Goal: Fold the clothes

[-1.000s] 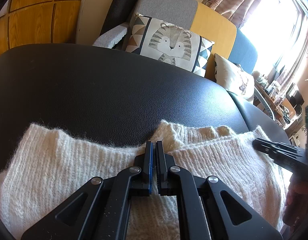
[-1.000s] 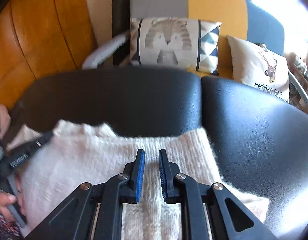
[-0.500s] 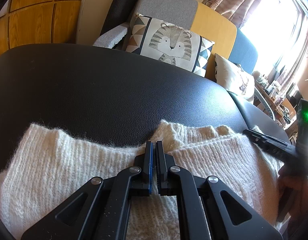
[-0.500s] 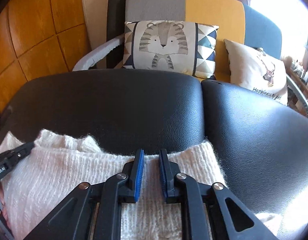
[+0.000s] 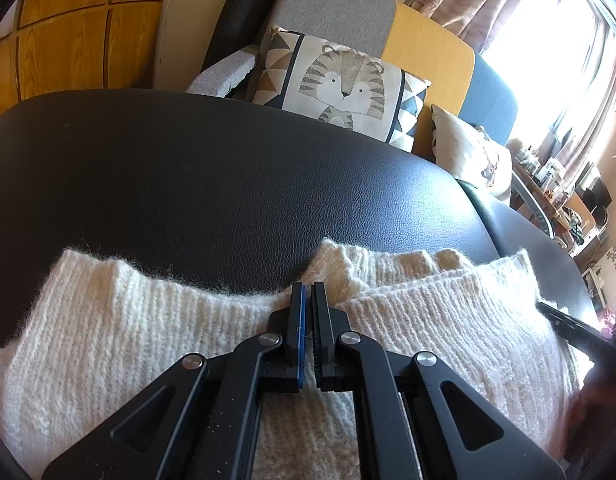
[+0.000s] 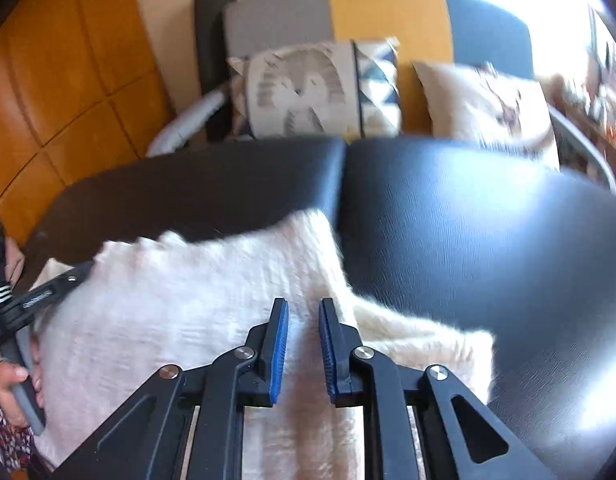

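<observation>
The sweater (image 5: 120,344), a single cream ribbed knit, lies spread across the black leather seat cushions (image 5: 228,184), of which there are two, meeting at a seam seen in the right wrist view. Its right-hand part is folded over onto the body, so the knit shows in layers there. Two grippers are in play, each with two black fingers faced with blue pads.

The left gripper (image 5: 308,312) has its fingers drawn almost together, only a hairline slit between the pads. The tips sit at the far edge of the sweater, near the dip of the neckline, with knit on either side and below. Whether a pinch of fabric is caught between the pads cannot be told from this angle.

The right gripper (image 6: 302,316) has its fingers a little apart and closing. They hang over the right side of the sweater (image 6: 180,320), near its right edge, and knit shows through the gap between the pads. The pads do not press on anything visible. This view is blurred.

A hand (image 6: 12,384) grips the left tool's handle at the left edge of the right wrist view.

Behind the cushions stand two throw pillows: a tiger-print pillow (image 5: 340,88) and a pale pillow (image 5: 472,156) beside it, both on a couch with grey, yellow and blue back panels.
</observation>
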